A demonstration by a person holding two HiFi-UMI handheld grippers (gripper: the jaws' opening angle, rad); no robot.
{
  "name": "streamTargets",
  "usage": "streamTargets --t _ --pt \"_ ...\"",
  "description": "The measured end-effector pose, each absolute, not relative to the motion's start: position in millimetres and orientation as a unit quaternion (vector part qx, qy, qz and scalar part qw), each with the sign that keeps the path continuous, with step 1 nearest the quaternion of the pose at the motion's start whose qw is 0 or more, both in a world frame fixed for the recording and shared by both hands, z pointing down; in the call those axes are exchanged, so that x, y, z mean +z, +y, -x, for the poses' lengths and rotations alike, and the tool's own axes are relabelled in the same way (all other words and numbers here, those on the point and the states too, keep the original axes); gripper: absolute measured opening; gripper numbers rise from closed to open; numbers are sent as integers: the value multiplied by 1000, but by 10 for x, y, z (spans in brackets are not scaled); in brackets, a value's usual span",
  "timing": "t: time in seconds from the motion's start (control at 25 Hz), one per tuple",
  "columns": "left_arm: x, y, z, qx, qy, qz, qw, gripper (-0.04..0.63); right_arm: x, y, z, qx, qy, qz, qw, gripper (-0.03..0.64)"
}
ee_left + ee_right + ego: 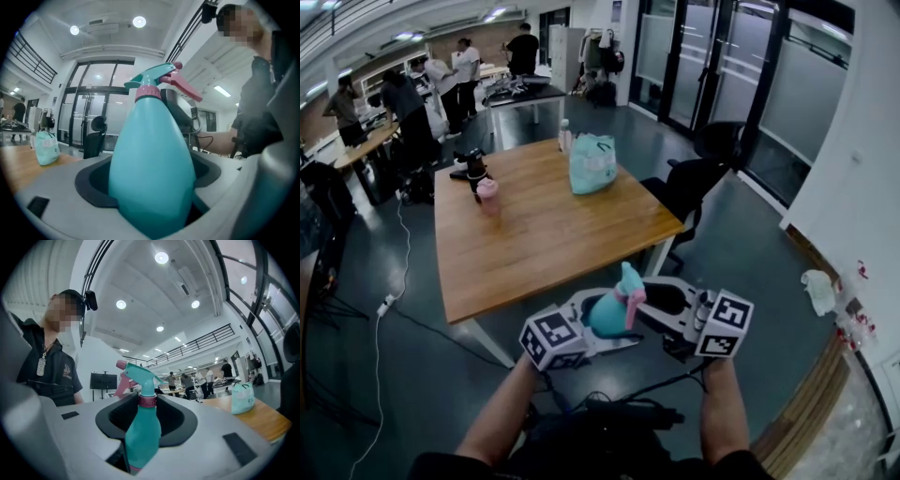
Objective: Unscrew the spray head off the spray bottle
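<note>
A white cable (398, 262) runs over the dark floor at the far left of the head view. Beside it stands the wooden bench (544, 244). Near the bench's far left corner are a black device (470, 165) and a pink-topped container (487, 191). Further right, at the far edge, are a small white bottle (565, 137) and a mint-green bag (592, 164). A black office chair (698, 183) stands off the bench's right side.

In front of the bench's near edge, held in the air over the floor, both grippers face each other with the task's thing between them. The left gripper (152, 201) comes in from the left. Its jaws stand wide and clamp the broad teal body of the spray bottle (606, 315), which fills the gap between the dark pads.

The bottle stands roughly upright. Its spray head (631, 278) is on top, seated on the neck by a pink collar (146, 401), and the pink trigger (185, 89) points toward the person.

The right gripper (140, 446) reaches in from the right. Its jaws are about half apart, with the bottle's lower body between them. The pads appear to press on it, well below the collar.

Far right, a crumpled white cloth (818, 289) lies on the floor near the wall.
</note>
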State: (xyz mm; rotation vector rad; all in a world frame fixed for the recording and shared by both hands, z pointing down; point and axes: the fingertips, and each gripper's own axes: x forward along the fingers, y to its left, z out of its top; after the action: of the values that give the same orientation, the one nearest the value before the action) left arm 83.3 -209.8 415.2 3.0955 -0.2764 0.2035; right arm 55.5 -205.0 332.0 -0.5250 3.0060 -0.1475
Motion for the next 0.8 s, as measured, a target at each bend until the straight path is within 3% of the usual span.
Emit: streamTargets --t 0.4,0.8 --pt "4157 -2281 -773 37 -141 -989 29 442 3322 -2180 -623 -19 970 241 28 124" --pt "4142 -2605 -683 36 -257 -966 15 442 2772 -1906 -706 25 955 281 88 123"
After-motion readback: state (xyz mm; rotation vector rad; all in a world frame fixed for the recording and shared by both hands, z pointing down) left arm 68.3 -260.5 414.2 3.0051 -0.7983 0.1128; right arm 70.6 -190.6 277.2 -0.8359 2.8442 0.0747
